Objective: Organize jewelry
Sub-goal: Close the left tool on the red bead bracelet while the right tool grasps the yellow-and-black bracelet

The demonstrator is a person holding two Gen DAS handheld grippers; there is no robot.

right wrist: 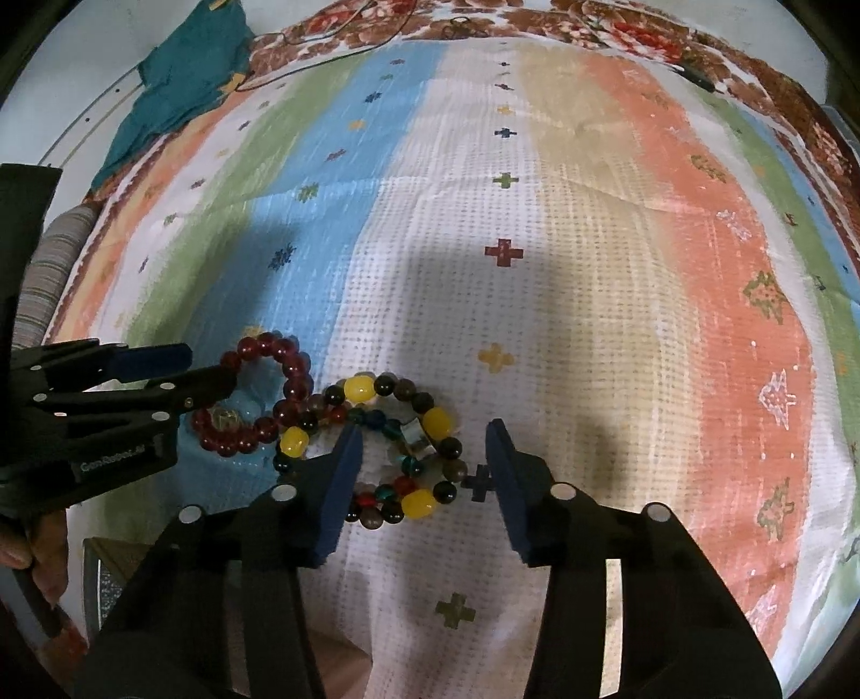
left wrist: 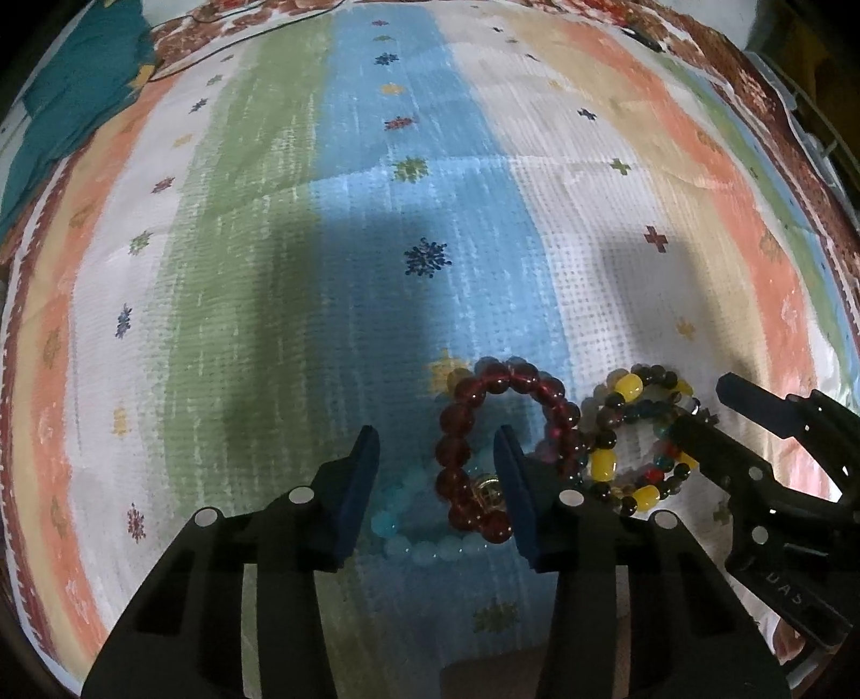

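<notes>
A dark red bead bracelet [left wrist: 457, 430] lies on the striped cloth [left wrist: 376, 242], over a pale blue bead bracelet [left wrist: 424, 548]. Beside it lie multicolour bracelets with yellow beads [left wrist: 629, 387]. My left gripper [left wrist: 438, 446] is open, its fingers astride the red bracelet's left side. In the right wrist view my right gripper [right wrist: 424, 441] is open over the multicolour bracelets [right wrist: 360, 390], and the red bracelet [right wrist: 293, 371] lies to the left. The left gripper [right wrist: 183, 371] reaches in there from the left. The right gripper [left wrist: 704, 408] shows at the right of the left wrist view.
The striped cloth [right wrist: 591, 242] covers a bed with a brown floral border [right wrist: 484, 21]. A teal cloth [right wrist: 188, 75] lies at the far left corner. A thin cable [right wrist: 322, 59] runs along the far edge.
</notes>
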